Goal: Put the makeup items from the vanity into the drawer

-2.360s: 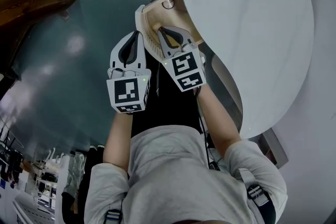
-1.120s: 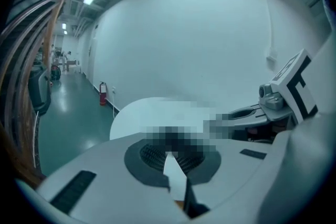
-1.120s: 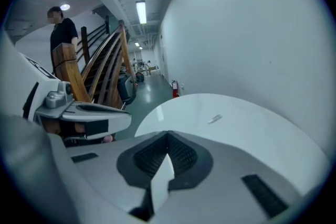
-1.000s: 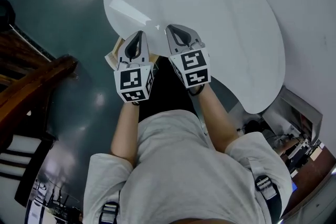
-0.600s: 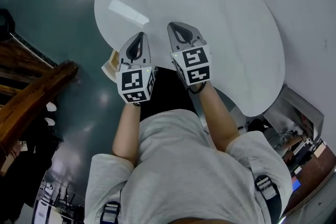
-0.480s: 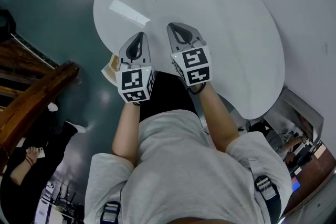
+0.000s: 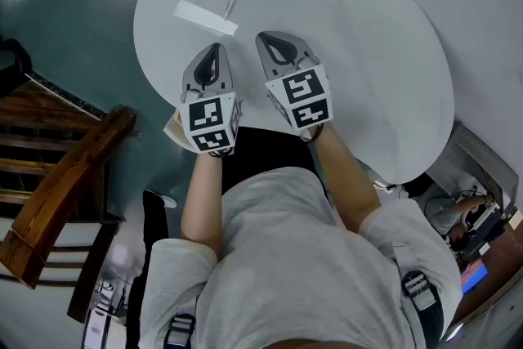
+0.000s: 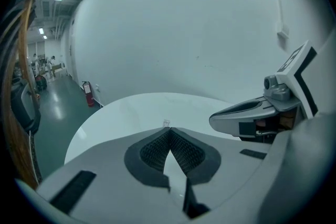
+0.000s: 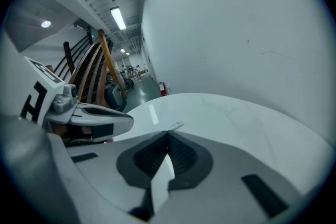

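The makeup item (image 7: 231, 6) is a small, slender, pale stick. It lies flat on the round white bench (image 7: 368, 53), near the far left edge. It is too small for further detail to be made out. The left tongs (image 7: 214, 53) and right tongs (image 7: 265, 41) sit side by side over the bench, well short of the item. Both sets of jaws are fully closed and grip nothing. A wooden staircase (image 7: 65, 176) stands on the dark green floor (image 7: 65, 12) to the left.

A round white table (image 7: 368, 53) carries one slim, pale item (image 7: 231, 6), perhaps a makeup tube, near its far edge.
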Available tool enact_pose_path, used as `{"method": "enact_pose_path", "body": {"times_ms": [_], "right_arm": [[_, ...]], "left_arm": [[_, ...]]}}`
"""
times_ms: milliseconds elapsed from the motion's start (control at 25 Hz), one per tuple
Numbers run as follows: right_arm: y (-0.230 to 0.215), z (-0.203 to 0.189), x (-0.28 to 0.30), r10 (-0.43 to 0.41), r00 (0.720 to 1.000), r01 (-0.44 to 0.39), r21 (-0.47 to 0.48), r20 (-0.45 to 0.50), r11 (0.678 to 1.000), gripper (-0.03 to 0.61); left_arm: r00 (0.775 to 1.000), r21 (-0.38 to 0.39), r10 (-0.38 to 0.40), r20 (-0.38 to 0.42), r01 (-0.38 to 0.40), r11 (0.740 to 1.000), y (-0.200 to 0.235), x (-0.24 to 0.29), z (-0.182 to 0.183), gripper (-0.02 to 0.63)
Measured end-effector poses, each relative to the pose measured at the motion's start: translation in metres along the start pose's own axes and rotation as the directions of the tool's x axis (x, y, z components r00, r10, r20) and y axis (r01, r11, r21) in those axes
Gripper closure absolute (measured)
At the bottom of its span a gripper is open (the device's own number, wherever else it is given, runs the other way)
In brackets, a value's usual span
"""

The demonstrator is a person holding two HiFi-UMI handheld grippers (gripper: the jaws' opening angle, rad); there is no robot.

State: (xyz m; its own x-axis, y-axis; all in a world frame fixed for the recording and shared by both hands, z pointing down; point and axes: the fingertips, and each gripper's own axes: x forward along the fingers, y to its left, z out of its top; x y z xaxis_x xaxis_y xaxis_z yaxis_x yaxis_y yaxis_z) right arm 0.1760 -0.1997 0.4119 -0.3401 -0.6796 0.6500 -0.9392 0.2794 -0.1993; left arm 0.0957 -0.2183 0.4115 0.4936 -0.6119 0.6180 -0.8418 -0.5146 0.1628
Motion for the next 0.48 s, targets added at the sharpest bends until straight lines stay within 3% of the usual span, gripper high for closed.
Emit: {"method": "enact_pose_path", "body": {"times_ms": [480], "right_arm": [[-0.03, -0.005, 0.004, 0.013, 1.0, -0.013, 0.046, -0.005, 0.999, 0.565]], "left_arm": [[0.989, 0.13, 0.011, -0.148, 0.008, 0.991, 0.002, 0.066, 0.003, 0.606]]}}
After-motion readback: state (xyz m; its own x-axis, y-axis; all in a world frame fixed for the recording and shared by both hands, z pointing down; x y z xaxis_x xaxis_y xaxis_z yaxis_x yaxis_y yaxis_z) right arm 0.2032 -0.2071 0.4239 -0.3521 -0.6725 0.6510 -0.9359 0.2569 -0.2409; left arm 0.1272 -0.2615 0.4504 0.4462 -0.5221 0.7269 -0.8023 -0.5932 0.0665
